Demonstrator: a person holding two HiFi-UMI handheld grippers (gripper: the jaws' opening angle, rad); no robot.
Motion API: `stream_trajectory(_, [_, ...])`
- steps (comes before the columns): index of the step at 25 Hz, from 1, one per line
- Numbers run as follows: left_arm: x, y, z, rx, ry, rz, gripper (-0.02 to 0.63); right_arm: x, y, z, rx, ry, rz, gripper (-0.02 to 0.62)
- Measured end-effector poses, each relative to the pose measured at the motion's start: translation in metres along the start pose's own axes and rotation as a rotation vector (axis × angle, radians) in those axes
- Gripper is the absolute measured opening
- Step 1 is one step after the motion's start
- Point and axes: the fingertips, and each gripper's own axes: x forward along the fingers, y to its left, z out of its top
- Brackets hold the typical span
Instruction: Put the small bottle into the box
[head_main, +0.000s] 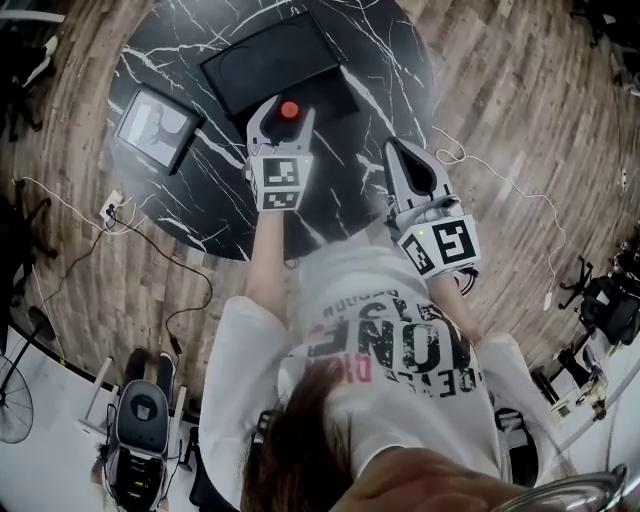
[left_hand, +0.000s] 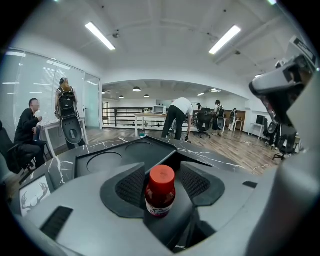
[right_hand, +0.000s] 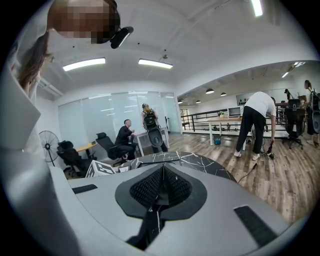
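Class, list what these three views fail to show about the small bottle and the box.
Small red-capped bottle: its base, in the left gripper view, is hidden by the grey body of the left gripper; its label print is too small to read.
Black rectangular box: in the head view only the bottle's cap shows, dark against dark, so whether the bottle stands inside cannot be told.
Right gripper view: neither bottle nor box shows.
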Motion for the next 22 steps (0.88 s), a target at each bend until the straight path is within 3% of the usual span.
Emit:
stream_trajectory(11, [-0.006, 0.002, 0.001, -0.013, 0.006, 0.017, 0.192, -0.002, 0.003, 0.004, -0.010, -0.008, 0.022, 0.002])
stream_trajectory(22, [-0.023, 0.000, 0.021, -0.024, -0.041, 0.049, 0.169, -0.006, 0.010, 0.005, -0.019, -0.016, 0.050, 0.002])
